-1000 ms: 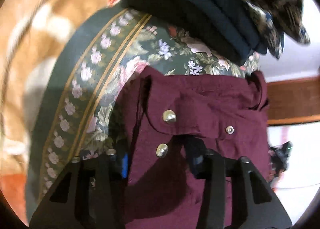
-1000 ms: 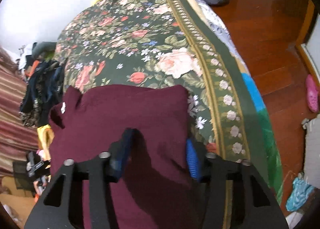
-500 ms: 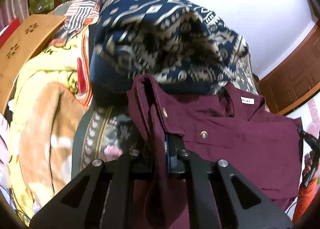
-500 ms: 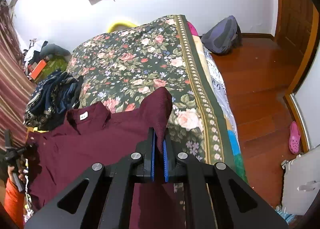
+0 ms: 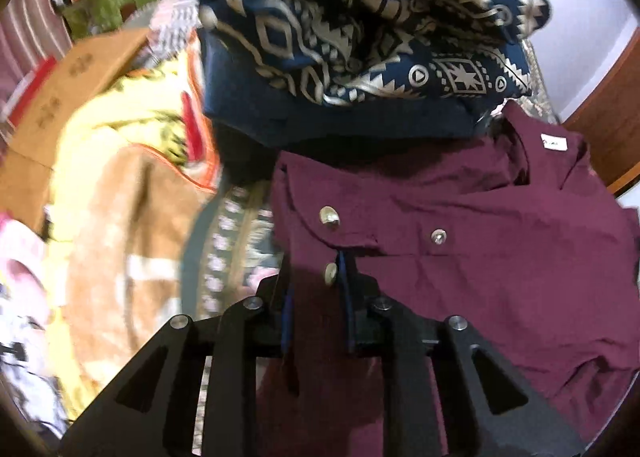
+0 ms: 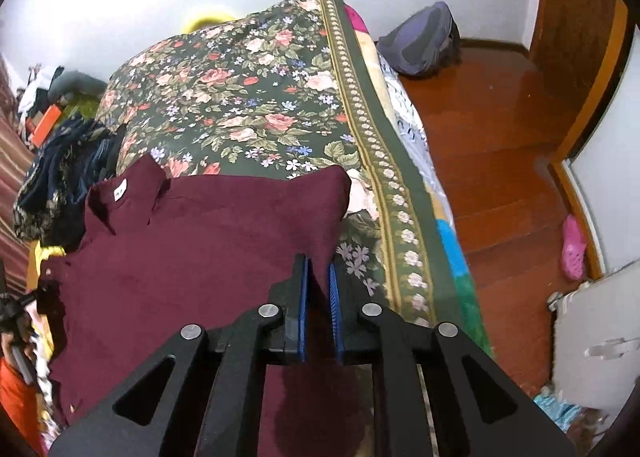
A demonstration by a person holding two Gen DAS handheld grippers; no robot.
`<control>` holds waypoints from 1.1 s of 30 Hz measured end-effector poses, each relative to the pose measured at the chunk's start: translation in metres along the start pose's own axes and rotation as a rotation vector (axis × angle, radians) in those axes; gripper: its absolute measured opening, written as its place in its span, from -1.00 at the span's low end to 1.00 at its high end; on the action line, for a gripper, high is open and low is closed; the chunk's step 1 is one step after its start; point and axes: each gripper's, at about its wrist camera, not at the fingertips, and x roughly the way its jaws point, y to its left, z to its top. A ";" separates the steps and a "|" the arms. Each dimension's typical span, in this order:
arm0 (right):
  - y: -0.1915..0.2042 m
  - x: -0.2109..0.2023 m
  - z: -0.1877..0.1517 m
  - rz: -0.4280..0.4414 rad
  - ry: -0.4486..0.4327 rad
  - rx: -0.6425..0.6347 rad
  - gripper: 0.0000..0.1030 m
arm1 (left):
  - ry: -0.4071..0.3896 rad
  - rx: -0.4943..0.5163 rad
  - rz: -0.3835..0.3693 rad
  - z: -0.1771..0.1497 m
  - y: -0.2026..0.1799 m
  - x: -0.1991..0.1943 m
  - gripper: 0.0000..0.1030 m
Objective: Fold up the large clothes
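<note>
A maroon button shirt (image 5: 500, 257) lies spread on the floral bedspread (image 6: 248, 97), collar with a white label at the far end. My left gripper (image 5: 314, 285) has its jaws partly apart around the shirt's buttoned edge, with the fabric between the fingers. The same shirt shows in the right wrist view (image 6: 192, 257). My right gripper (image 6: 318, 281) has its jaws slightly apart around the shirt's other corner, with fabric still between the blue pads.
A pile of navy patterned clothes (image 5: 360, 29) lies just beyond the shirt. A yellow and brown blanket (image 5: 120, 185) and a cardboard box (image 5: 68, 97) are to the left. The bed edge drops to a wooden floor (image 6: 500, 145) with a backpack (image 6: 420, 41).
Both grippers were open a second ago, shut on the shirt's corners and lifted it, then lowered it flat. Both pairs of jaws have now parted slightly.
</note>
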 end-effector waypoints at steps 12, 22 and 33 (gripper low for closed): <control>0.034 -0.089 -0.066 0.008 -0.145 -0.116 -0.26 | -0.104 0.068 0.031 -0.035 0.004 -0.082 -0.28; 0.031 -0.111 -0.130 0.026 -0.127 -0.050 0.10 | -0.072 0.035 0.002 -0.100 0.016 -0.111 0.10; 0.034 -0.090 -0.190 0.072 0.015 0.064 0.10 | 0.057 -0.087 -0.083 -0.166 0.032 -0.094 0.10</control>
